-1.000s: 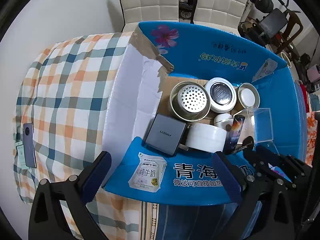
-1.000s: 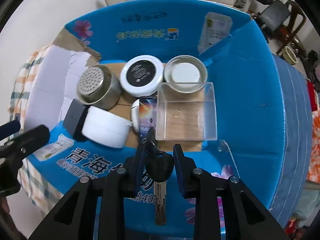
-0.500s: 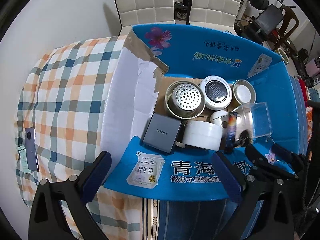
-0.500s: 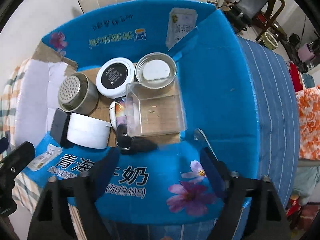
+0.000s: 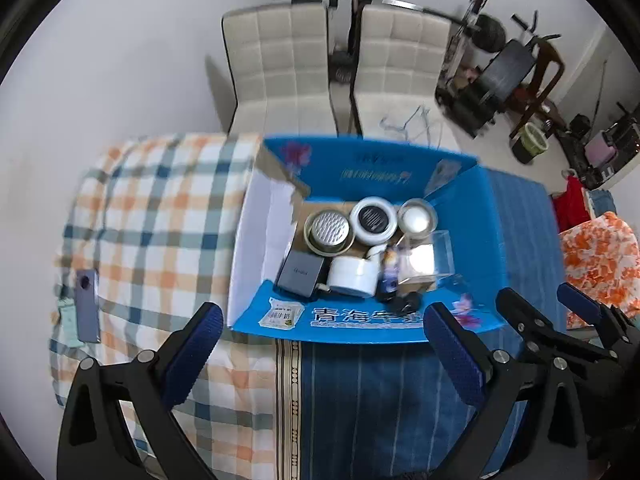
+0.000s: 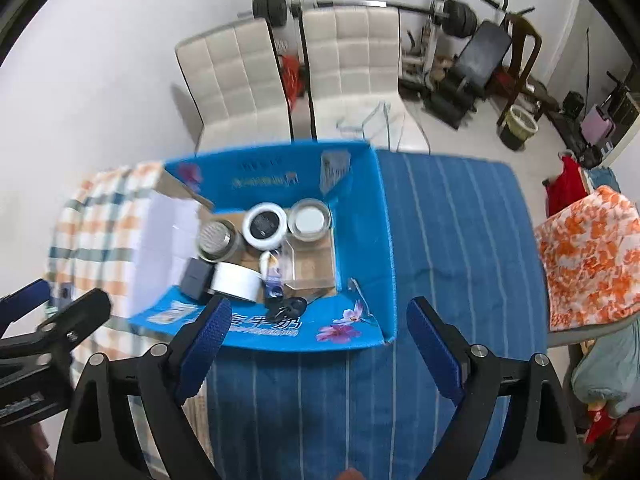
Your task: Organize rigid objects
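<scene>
Now both grippers hang open and empty above the bed's near edge. The blue cardboard box (image 6: 362,240) lies ahead, holding the black-headed key (image 6: 290,307) against its near wall. Only the slim grey phone (image 5: 88,306) remains out, at the bed's left edge, nearer the left gripper (image 5: 320,356) than the right gripper (image 6: 318,350).

1. Standing side by side behind the table: two cream quilted chairs (image 5: 280,60), (image 5: 394,56).
2. Covering the table's left part: a plaid cloth (image 5: 160,216); covering the right: a blue striped cloth (image 6: 452,240).
3. Lying on the plaid near its left edge: a grey phone (image 5: 87,306).
4. Sitting at the back right: a weight bench (image 6: 476,60) and a green bin (image 6: 518,126).
5. Draping at the far right: an orange floral fabric (image 6: 588,256).
</scene>
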### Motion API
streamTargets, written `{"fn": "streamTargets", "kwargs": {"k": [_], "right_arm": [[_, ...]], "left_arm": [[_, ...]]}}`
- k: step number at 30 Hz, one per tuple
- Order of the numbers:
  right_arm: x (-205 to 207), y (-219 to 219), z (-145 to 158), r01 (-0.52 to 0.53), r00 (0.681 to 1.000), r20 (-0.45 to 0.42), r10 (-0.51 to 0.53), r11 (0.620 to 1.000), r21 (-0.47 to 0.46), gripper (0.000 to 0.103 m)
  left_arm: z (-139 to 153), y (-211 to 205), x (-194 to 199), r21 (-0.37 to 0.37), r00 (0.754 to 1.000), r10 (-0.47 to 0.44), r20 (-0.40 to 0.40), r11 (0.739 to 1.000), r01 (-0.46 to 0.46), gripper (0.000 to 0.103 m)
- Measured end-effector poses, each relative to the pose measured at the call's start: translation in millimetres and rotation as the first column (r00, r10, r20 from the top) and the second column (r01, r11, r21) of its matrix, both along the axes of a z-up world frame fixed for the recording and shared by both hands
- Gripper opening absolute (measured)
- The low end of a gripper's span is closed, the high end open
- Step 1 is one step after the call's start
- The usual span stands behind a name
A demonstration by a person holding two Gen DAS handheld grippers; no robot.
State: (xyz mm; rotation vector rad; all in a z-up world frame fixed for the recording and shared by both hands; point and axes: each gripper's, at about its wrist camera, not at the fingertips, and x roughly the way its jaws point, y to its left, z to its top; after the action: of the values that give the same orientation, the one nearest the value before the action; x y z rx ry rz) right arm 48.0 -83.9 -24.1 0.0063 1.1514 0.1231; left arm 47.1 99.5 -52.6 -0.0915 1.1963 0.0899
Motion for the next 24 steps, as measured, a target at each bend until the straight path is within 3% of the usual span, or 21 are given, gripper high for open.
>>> {"fn": "streamTargets", "kwargs": {"k": [6, 14, 24], "right_arm": [[-33.2, -9.3, 62.3, -0.003, 0.997, 0.073, 0.001, 1.000, 0.024, 0.092], [-75.2, -19.9, 115.7, -0.034, 0.996, 0.088, 0.030, 0.998, 0.048, 0.092], [-77.9, -23.0, 124.0, -0.011, 0.993, 0.122, 0.010, 1.000, 0.002, 0.092]], "left_arm": [[54.7, -7.9, -25.3, 0.013, 0.995, -0.009, 0.098, 1.000, 0.008, 0.103], [97.6, -6.5, -56.1, 0.020, 0.987, 0.014, 0.163, 1.000, -0.018, 0.103], [105.3, -5.6, -69.1, 0.023, 0.984, 0.040, 0.173, 0.999, -0.045, 0.103]]}}
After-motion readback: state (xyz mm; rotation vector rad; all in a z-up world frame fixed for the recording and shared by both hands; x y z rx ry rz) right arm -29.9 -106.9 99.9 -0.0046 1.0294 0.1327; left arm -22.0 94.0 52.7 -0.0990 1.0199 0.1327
